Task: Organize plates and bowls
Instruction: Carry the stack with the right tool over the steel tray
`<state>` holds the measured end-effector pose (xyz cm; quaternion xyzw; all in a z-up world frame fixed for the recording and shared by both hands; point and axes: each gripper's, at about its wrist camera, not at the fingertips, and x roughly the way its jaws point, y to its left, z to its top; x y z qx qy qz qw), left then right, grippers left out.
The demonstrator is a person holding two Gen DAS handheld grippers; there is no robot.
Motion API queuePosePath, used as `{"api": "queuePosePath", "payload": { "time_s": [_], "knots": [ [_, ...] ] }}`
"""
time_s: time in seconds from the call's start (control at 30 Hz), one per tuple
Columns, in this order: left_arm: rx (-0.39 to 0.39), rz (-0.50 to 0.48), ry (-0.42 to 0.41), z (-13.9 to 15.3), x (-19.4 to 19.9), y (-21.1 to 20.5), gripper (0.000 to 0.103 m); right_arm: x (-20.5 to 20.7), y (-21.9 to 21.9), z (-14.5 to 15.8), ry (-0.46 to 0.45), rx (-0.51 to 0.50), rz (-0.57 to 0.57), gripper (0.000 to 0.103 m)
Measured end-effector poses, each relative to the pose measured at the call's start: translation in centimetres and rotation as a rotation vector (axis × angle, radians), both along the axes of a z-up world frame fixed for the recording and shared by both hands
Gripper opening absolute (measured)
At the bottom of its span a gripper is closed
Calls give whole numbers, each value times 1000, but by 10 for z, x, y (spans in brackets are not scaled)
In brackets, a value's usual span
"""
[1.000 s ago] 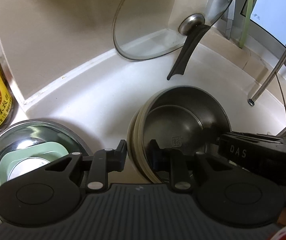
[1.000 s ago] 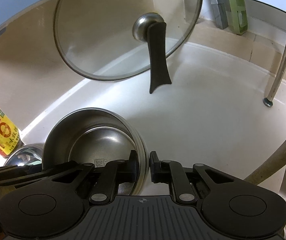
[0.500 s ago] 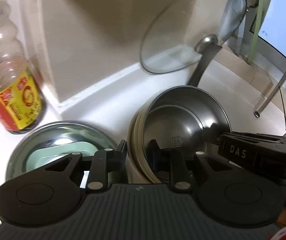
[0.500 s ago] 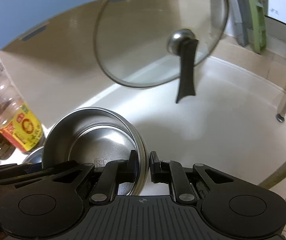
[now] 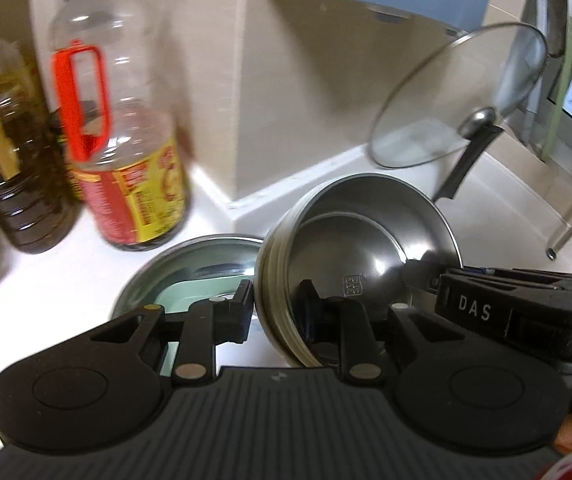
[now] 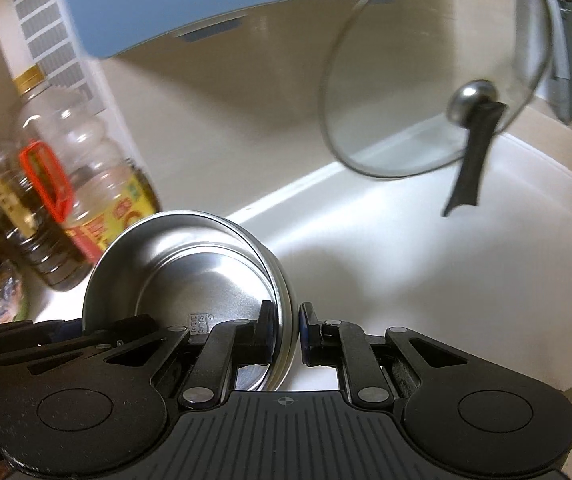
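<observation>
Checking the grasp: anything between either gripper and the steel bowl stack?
Nothing visible. The left gripper and the right gripper each straddle the rim of the steel bowl stack, fingers on either side, from opposite edges.

Beige wall (image 6: pixel 246 92) behind white countertop (image 6: pixel 466 264)

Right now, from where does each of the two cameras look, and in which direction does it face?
Left wrist: sits on the left gripper, faces the stacked steel bowls it grips at the rim; its two fingers and the right gripper's side show.
Right wrist: sits on the right gripper, faces the same bowls from their other rim; its fingers and part of the left gripper show.
Both share the bowls, the glass lid against the wall, and the oil bottle.
</observation>
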<state>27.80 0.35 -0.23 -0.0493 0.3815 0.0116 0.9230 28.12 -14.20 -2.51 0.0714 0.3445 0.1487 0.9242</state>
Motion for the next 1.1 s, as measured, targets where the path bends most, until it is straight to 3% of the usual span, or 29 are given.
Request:
{"api": "queuePosePath", "payload": {
  "time_s": [0.5, 1.1],
  "knots": [
    [-8, 96, 51, -11, -15, 39, 21, 5, 46, -15, 61, -35, 105, 13],
    [-22, 108, 155, -29, 5, 60, 21, 25, 70, -33, 170, -79, 137, 13]
  ]
}}
